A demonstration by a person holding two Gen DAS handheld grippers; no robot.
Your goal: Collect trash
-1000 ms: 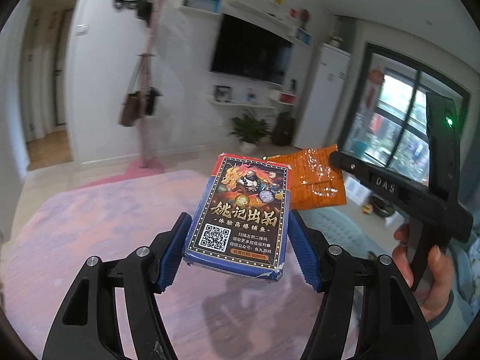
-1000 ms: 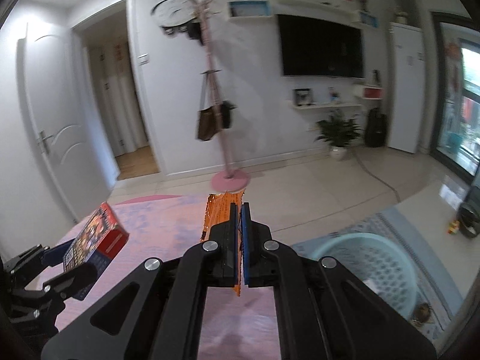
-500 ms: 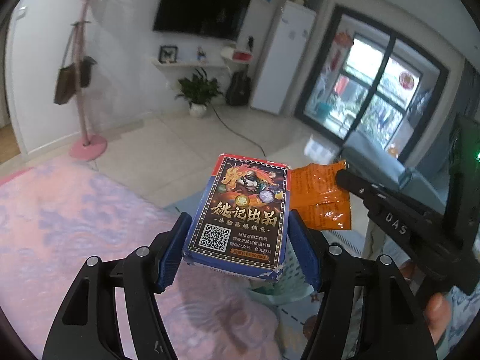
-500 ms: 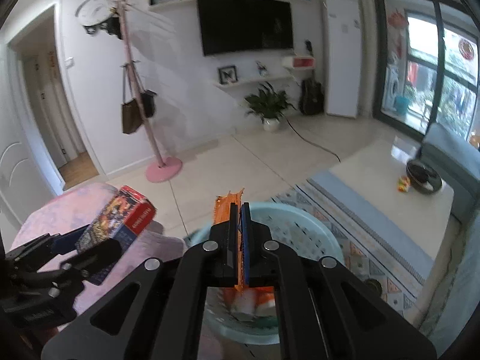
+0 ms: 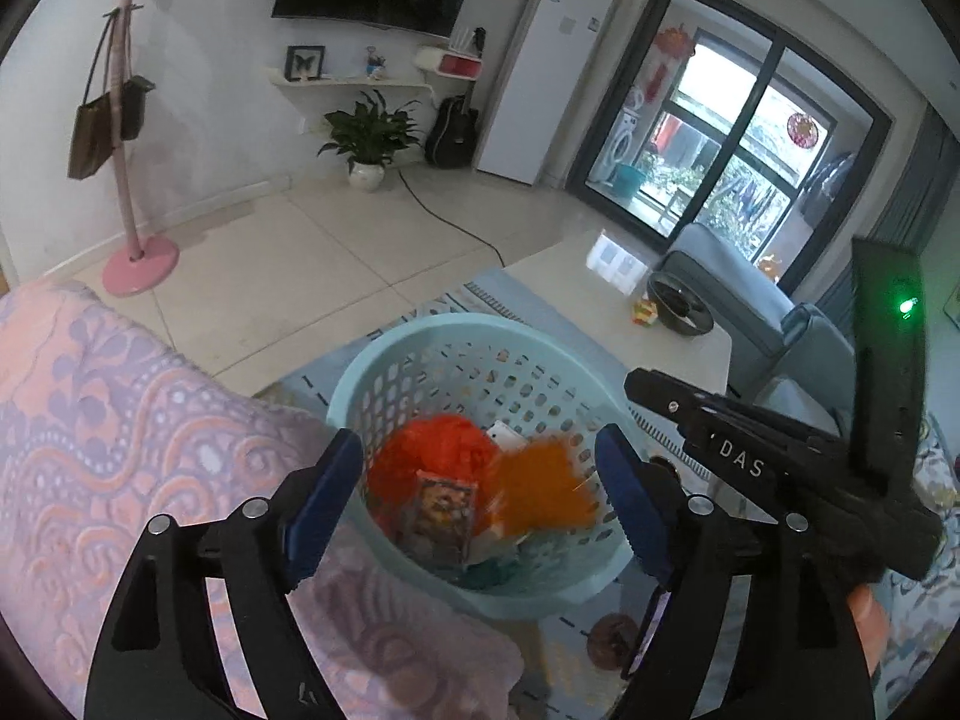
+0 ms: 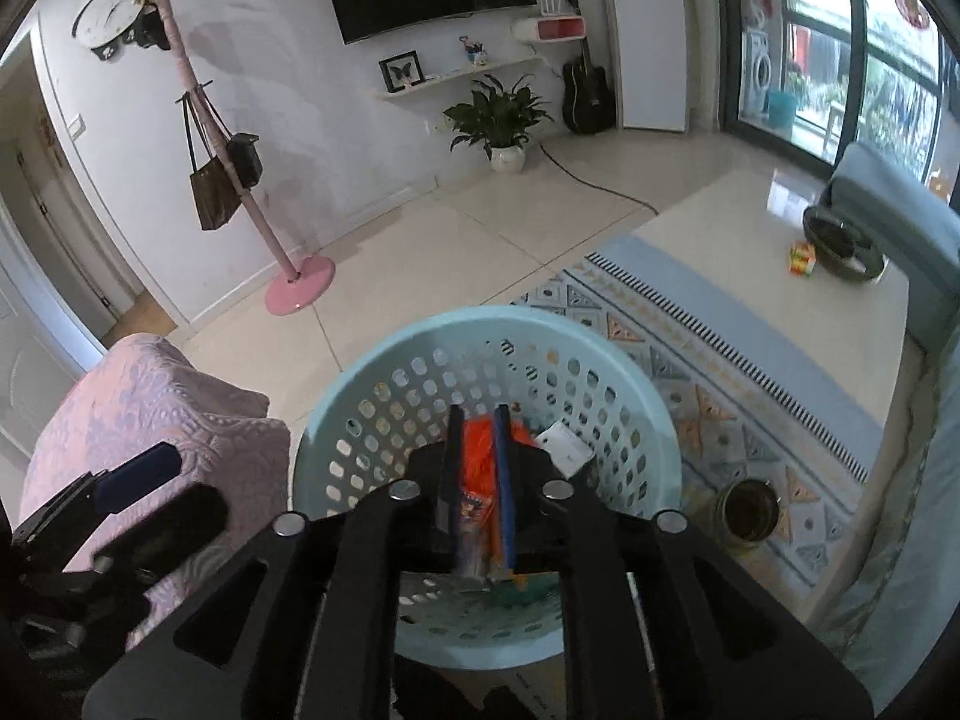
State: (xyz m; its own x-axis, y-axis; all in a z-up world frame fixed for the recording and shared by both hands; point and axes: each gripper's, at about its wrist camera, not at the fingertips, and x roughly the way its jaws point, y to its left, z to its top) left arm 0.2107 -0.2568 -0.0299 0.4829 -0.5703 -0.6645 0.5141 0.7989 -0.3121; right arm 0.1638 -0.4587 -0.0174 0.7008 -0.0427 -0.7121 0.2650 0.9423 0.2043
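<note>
Left wrist view: the left gripper [image 5: 480,504] has just been opening; its blue fingers [image 5: 321,501] now stand spread with nothing between them. The card box [image 5: 445,507] that they clamped a second ago is no longer held; it shows below the gap, inside the light blue basket [image 5: 384,360], standing on end among the contents near the basket's middle. Just beside it, toward the basket's right wall, the orange wrapper [image 5: 543,489] appears as a motion-blurred patch, judged to be dropping or only just landed. A crumpled red bag [image 5: 429,453] and a white card [image 5: 507,437] lie behind them, toward the far wall. The basket stands on the patterned rug [image 5: 510,300], close against the corner of the pink quilted cover [image 5: 120,420]. Right wrist view: the right gripper [image 6: 478,495] has likewise just been opening; its fingers [image 6: 503,483] are parted by a narrow gap and pinch nothing firmly. Orange and a strip of print show through the gap, blurred; whether that is the wrapper sliding out or contents below cannot be told. This gripper hangs over the basket's middle. Finding: both items carried here are released into the basket, so this deposit is judged complete. Any further trash is not visible in either view.
</note>
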